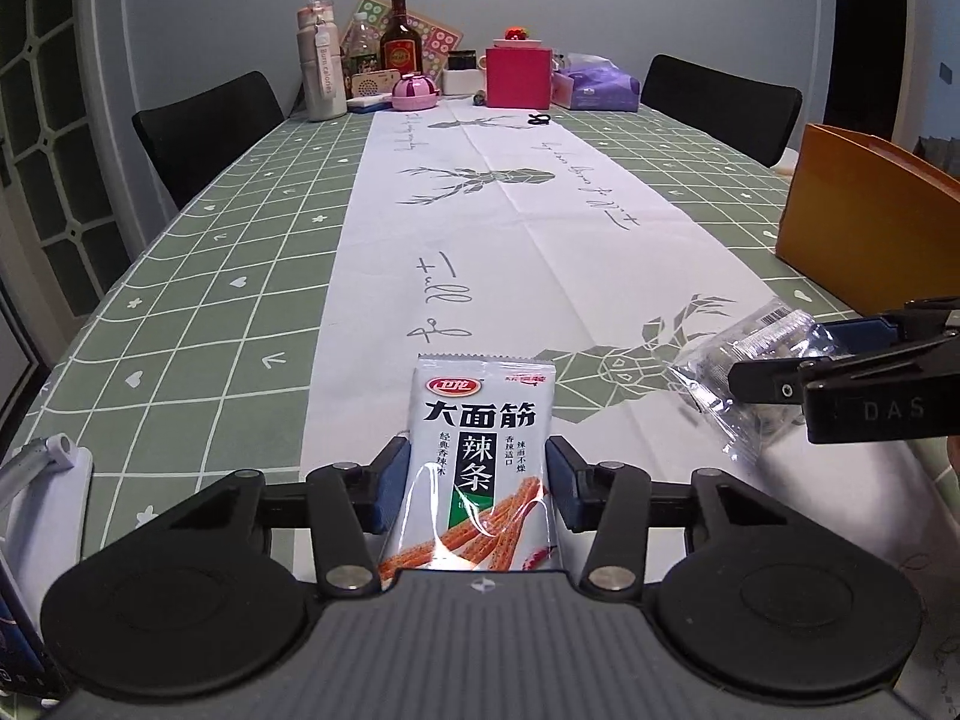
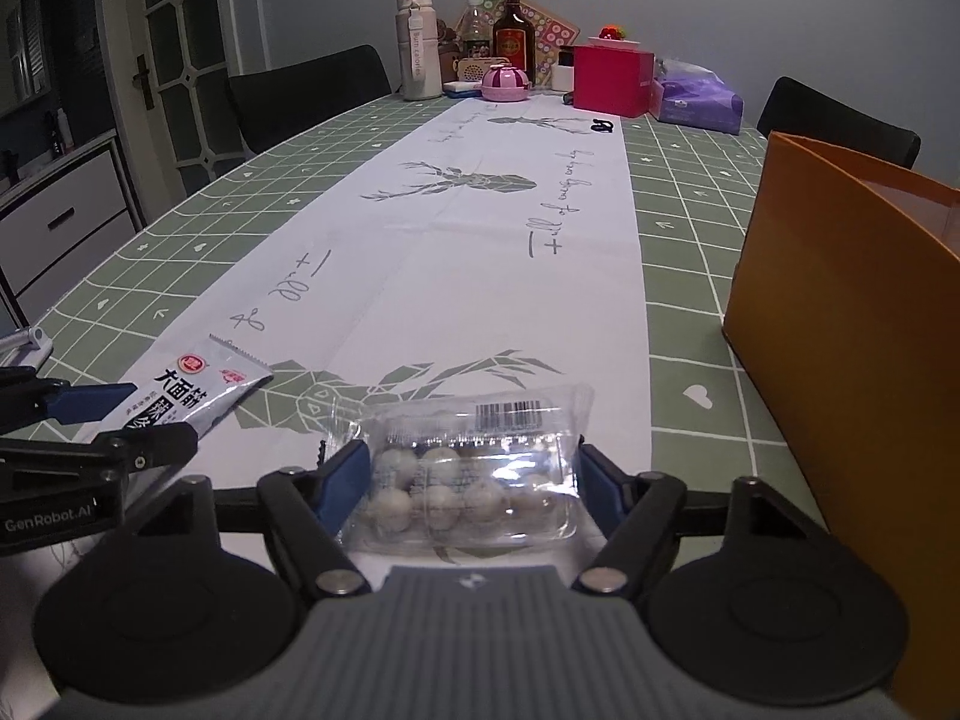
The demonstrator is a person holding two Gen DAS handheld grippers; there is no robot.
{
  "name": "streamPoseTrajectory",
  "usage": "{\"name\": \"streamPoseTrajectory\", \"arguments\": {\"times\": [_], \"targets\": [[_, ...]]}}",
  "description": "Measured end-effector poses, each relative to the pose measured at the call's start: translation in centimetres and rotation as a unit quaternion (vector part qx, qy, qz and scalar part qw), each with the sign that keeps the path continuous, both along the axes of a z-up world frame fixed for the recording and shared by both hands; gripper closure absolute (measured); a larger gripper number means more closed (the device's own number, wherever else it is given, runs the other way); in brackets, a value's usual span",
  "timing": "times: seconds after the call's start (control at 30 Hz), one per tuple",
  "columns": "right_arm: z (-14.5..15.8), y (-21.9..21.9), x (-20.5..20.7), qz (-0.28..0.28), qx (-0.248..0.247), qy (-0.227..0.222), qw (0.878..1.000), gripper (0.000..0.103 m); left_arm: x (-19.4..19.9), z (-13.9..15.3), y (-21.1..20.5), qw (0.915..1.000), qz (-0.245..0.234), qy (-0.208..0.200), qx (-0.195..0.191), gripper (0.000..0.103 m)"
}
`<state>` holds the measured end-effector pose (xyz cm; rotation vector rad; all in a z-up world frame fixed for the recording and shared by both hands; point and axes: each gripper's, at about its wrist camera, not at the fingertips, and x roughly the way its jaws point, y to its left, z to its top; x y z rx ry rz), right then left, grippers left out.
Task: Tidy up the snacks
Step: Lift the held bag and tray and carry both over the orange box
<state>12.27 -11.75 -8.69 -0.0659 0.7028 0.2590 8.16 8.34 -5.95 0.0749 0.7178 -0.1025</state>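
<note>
Silver foil fills the lower middle of my left view: the spicy-strip packet (image 1: 480, 456) sits between my left gripper (image 1: 478, 483), whose blue pads pinch its two sides. It stands tilted up off the tablecloth (image 1: 528, 228). Low centre in my right view, my right gripper (image 2: 471, 483) holds the clear pack of pale balls (image 2: 474, 480), pads against both ends, barcode label at its far edge. Each gripper shows in the other's view, at the outer edge, level with its snack. An orange bag (image 2: 840, 312) stands open at the right of both views, near the clear pack. Bottles and a red box (image 1: 517, 77) crowd the table's far end, top centre.
</note>
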Motion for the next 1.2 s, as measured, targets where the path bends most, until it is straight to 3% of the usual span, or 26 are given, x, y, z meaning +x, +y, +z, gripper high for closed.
{"name": "streamPoseTrajectory", "arguments": {"times": [0.4, 0.77, 0.9, 1.2], "targets": [[2.3, -1.5, -0.9, -0.017, 0.003, 0.004, 1.0, 0.032, -0.2, 2.6, -1.6, 0.9994, -0.031, -0.014, 0.001, 0.048], [9.1, -5.7, -2.4, -0.047, 0.011, -0.03, 0.998, 0.032, 0.7, 5.9, -4.4, 0.9951, -0.09, -0.022, -0.035, 0.048], [11.6, -7.5, -3.0, -0.063, 0.013, -0.041, 0.997, 0.032, 1.0, 7.2, -6.0, 0.9923, -0.115, -0.035, -0.029, 0.048], [13.9, -10.7, -4.6, -0.094, 0.015, -0.058, 0.994, 0.032, 2.2, 10.1, -8.9, 0.9852, -0.156, -0.065, -0.026, 0.048]]}}
